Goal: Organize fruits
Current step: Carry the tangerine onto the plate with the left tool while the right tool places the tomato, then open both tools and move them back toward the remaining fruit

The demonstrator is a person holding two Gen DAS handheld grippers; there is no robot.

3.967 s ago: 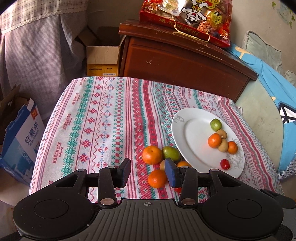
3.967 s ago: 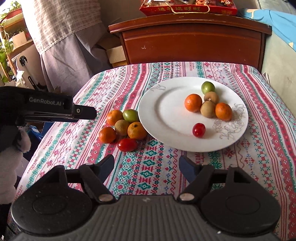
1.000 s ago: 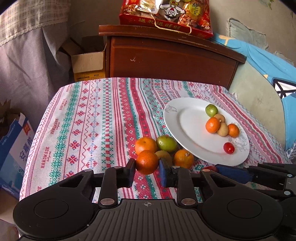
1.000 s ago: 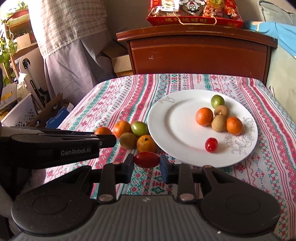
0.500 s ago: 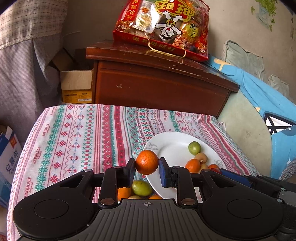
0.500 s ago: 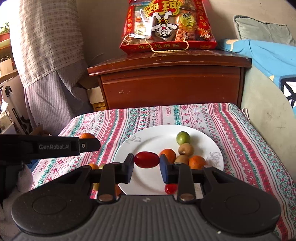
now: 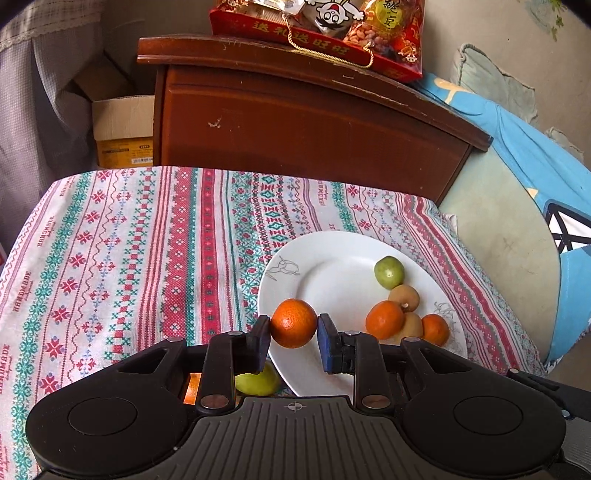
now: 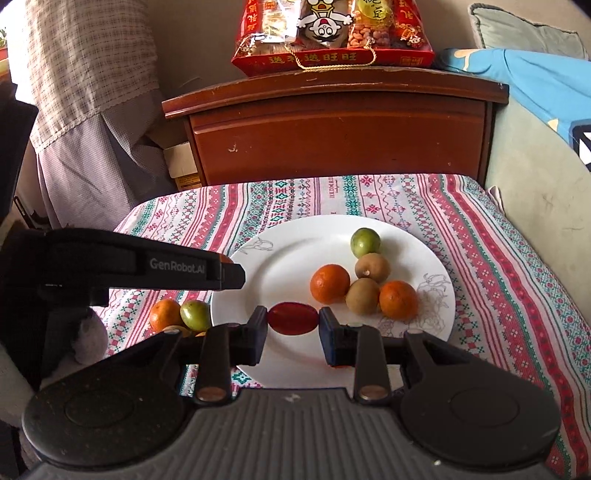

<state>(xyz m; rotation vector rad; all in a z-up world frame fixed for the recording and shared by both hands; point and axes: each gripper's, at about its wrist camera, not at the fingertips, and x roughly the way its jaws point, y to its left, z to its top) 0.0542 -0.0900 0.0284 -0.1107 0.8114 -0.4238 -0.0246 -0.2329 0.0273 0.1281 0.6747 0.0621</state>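
The left gripper (image 7: 293,334) is clamped on an orange mandarin (image 7: 293,323), one pad pressed against each side of the fruit, and the fruit hangs clear of any surface above the near-left edge of the white plate (image 7: 332,280). The tool points forward and slightly downward across the table, fingers level with one another. In the right wrist view, the same tool enters from the left as a dark horizontal bar reaching over the plate's left rim. The right gripper (image 8: 293,330) is pinching a red tomato (image 8: 293,318) endwise between its two pads, held level over the near part of the plate (image 8: 280,266) and not touching it. Its fingers are likewise level and aimed forward toward the wooden cabinet (image 8: 332,129). On the plate, toward its far-right side, lie a green fruit (image 8: 365,242), two brown kiwis (image 8: 372,266), (image 8: 362,296) and two mandarins (image 8: 329,283), (image 8: 398,300), grouped close together and touching in places. A small red patch shows under the right finger of the right gripper; what it is cannot be determined. Off the plate, on the patterned tablecloth (image 7: 129,258) just beside the left rim, sit another mandarin (image 8: 164,314) and a green fruit (image 8: 195,314), touching each other, with further fruit partly hidden behind the gripper body. A red snack pack (image 8: 332,33) rests on top of the cabinet.
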